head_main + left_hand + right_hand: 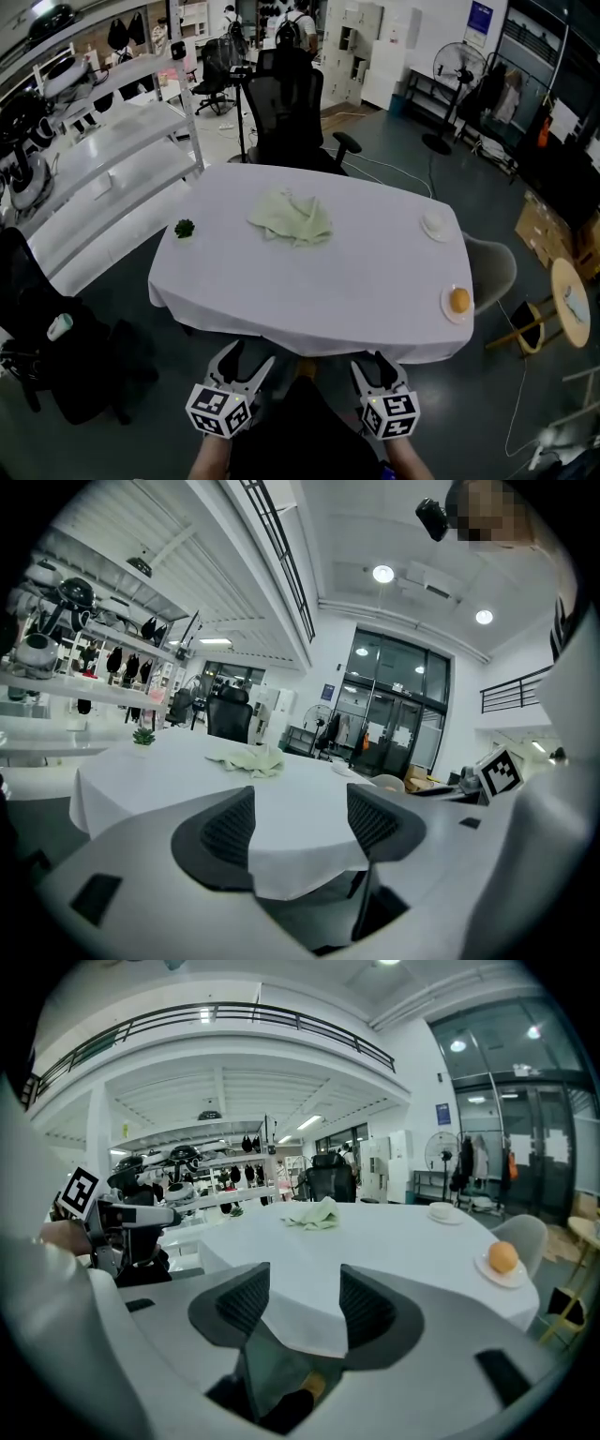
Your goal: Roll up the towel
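The crumpled towel [292, 218] lies on the desk [328, 300]. A plant [184, 228], a dish [435, 224] and an orange [459, 300] (on a plate) sit well apart from it. The left hand-held gripper [248, 358] and the right hand-held gripper [373, 364] both gape empty.

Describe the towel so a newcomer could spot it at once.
Find the white-clothed table. On its far half, before the black chair, lies the towel. It alone is crumpled pale green cloth; nearby are a small plant, a white dish and an orange.
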`<state>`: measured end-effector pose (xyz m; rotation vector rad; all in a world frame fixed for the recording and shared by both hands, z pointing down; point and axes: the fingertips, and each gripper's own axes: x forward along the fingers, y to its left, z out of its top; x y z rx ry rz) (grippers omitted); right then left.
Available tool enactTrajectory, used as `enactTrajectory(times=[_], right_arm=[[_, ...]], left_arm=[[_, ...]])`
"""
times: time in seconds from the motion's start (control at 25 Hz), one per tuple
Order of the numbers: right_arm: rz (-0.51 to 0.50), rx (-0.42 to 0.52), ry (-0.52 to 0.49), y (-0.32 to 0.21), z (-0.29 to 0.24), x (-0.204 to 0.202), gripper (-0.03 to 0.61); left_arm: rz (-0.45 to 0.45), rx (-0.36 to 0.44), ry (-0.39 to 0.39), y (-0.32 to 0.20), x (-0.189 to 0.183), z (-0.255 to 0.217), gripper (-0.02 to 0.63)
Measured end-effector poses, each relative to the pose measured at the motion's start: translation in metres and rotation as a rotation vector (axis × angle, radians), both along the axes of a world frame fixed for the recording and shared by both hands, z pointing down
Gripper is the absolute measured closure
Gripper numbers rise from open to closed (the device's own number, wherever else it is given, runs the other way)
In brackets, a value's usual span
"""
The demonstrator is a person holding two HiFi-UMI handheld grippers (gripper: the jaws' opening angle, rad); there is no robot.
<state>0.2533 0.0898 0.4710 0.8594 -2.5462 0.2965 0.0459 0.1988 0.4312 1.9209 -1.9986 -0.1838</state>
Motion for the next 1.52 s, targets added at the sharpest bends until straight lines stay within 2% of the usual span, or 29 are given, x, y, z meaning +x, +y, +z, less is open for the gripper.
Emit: enactTrajectory(times=[0.36,0.8,1.2,1.52], right_arm=[[0.02,0.005,-0.006,-0.065,-0.006,-0.02,0.345],[-0.006,0.036,-0.02,-0.178,-0.02,-0.081,0.345],[-0.076,0.054,-0.01,-0.246,-0.029,-0.126,0.345],[-0.172,0.079,0.024,-0.273,-0.037,-0.163,0.341]], left_arm=[[0.015,0.002,-0.004,-0.062,-0.023,-0.005,0.29],[-0.005,0.027,-0.021,-0.164,-0.078,-0.019,0.29],[-0.043,-0.001,-0.037,-0.22,-0.123,-0.016,0.29],[-0.073,-0.053,-0.035,-0.235,-0.152,-0.003,0.289]])
